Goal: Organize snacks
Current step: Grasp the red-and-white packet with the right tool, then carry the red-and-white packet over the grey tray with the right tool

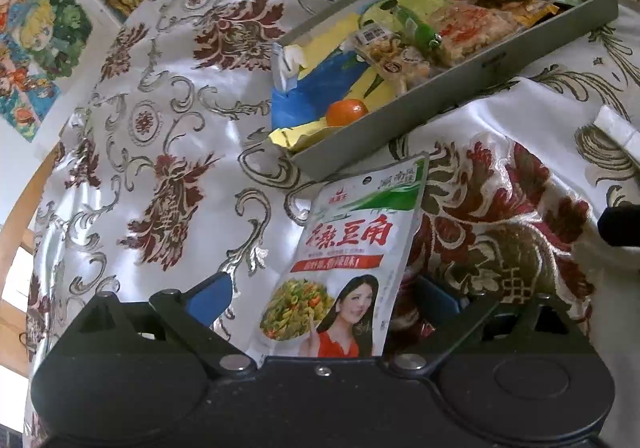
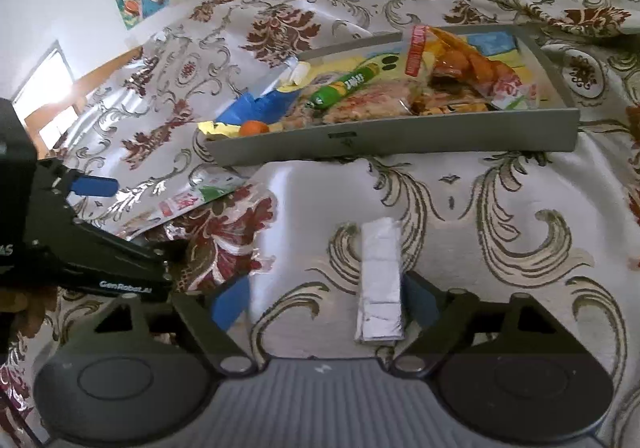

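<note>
my left gripper and right gripper stand open, straddling the printed green-bean snack pouch and small silver foil-wrapped bar; i should close squarely, then lift clear over the grey metal tray wall.

Bench covered edge to edge by a shiny white cloth with dark red floral medallions and grey-gold scrolls; cloth is rumpled, folds bunched near the front. Lying directly on it: a shallow grey tray toward the back, holding snack packs, a green tube and a small orange fruit; a flat snack pouch printed with red characters, a woman and a noodle dish, just in front of the tray's near corner; a small white foil-wrapped packet well apart from the pouch, lengthwise toward the tray. Wooden edge of the bench shows at the far left.
</note>
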Action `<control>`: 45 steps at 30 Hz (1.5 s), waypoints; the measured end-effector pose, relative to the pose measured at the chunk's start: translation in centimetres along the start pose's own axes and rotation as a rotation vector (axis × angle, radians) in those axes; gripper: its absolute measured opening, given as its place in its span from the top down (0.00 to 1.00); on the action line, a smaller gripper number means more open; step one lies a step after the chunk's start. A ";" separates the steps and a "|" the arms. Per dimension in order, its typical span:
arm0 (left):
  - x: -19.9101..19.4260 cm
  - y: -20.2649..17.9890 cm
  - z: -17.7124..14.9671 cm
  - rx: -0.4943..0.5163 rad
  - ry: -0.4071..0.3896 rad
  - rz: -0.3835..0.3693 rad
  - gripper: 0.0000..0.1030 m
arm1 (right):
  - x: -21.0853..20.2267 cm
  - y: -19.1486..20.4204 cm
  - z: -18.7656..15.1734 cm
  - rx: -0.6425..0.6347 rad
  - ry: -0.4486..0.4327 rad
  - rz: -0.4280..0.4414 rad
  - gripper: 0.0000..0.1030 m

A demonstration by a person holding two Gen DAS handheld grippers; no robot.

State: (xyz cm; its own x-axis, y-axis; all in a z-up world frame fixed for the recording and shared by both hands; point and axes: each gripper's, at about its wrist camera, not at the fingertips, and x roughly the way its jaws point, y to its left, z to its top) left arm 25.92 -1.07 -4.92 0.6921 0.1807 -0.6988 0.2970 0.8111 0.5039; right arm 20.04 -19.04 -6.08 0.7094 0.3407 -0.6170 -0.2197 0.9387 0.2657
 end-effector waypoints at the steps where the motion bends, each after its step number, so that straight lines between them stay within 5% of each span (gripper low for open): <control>1: 0.0 0.0 0.2 0.009 0.001 -0.008 0.09 | 0.0 -0.3 0.1 0.019 -0.004 0.010 0.17; 6: 0.3 0.6 1.1 0.012 0.006 -0.075 0.29 | 0.0 -1.5 0.5 0.092 -0.018 0.039 0.26; 11: 0.4 1.1 1.4 -0.041 0.021 -0.160 0.60 | 0.1 -2.0 0.6 0.112 -0.018 0.044 0.41; 19: -1.3 0.0 0.5 -0.014 -0.007 -0.136 0.71 | 0.6 -1.6 0.3 0.112 0.021 0.083 0.75; 31: -6.1 -1.7 -0.5 -0.007 -0.081 -0.132 0.82 | -0.3 1.9 -0.6 -0.010 0.056 0.123 0.78; 45: -10.4 -1.8 -0.5 -0.115 -0.175 -0.179 0.93 | -3.5 1.9 -0.3 -0.036 -0.028 0.122 0.80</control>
State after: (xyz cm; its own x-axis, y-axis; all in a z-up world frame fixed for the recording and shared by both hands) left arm 17.81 -4.11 1.20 0.7413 -0.0620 -0.6684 0.3553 0.8810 0.3123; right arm 16.92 -18.44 -3.63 0.6943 0.4511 -0.5607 -0.3288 0.8919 0.3105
